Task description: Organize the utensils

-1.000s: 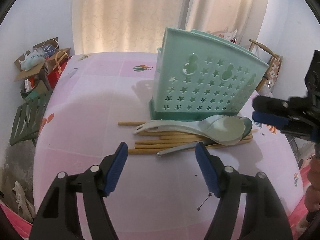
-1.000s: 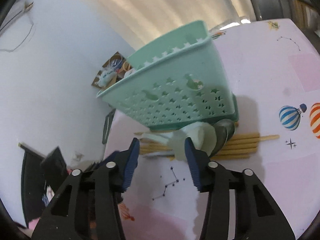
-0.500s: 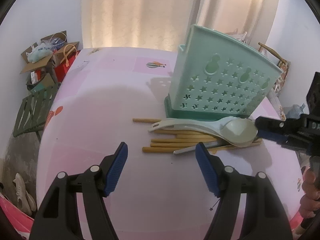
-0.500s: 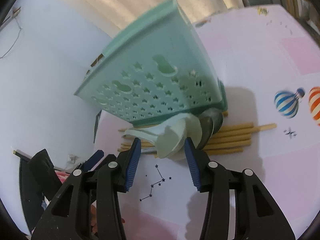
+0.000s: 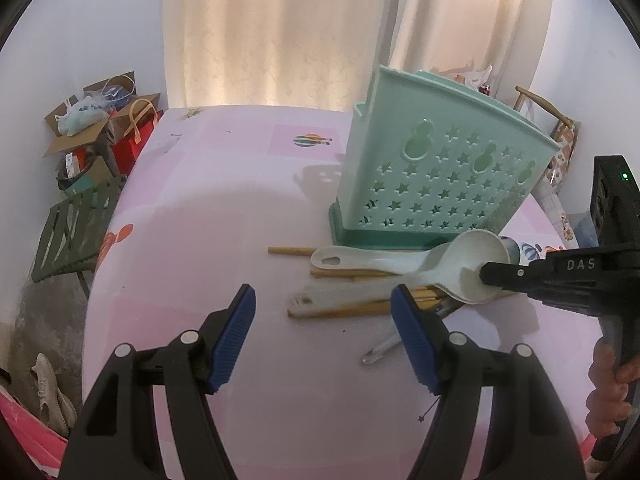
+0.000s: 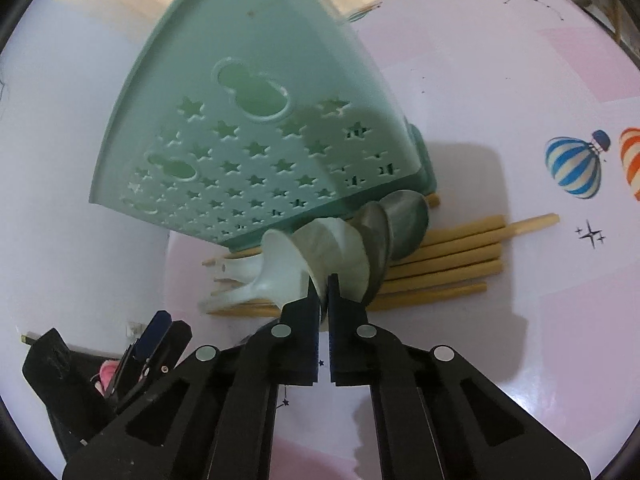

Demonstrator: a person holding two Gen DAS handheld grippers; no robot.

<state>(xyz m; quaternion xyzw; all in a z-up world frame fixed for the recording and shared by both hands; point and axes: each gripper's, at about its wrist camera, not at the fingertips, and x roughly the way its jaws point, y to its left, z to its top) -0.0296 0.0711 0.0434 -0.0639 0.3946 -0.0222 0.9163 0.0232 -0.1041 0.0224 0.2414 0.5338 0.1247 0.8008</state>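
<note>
The right gripper [image 6: 324, 286] has its jaws clamped on the bowl rim of a white plastic spoon [image 5: 424, 266], which lies on top of wooden chopsticks [image 6: 448, 256] and other spoons [image 6: 400, 224] on the pink table [image 5: 192, 248], right in front of the mint-green utensil holder [image 5: 436, 172]. The left gripper [image 5: 320, 328] hovers nearby with jaws open and nothing between them.

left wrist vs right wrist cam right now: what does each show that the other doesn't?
Left wrist only: curtains, boxes and bags by the wall, a metal spoon's handle.
Right wrist only: right gripper shut on the white spoon's bowl rim; two grey spoon bowls nested behind it.
Both: green holder, chopsticks, open left gripper.
</note>
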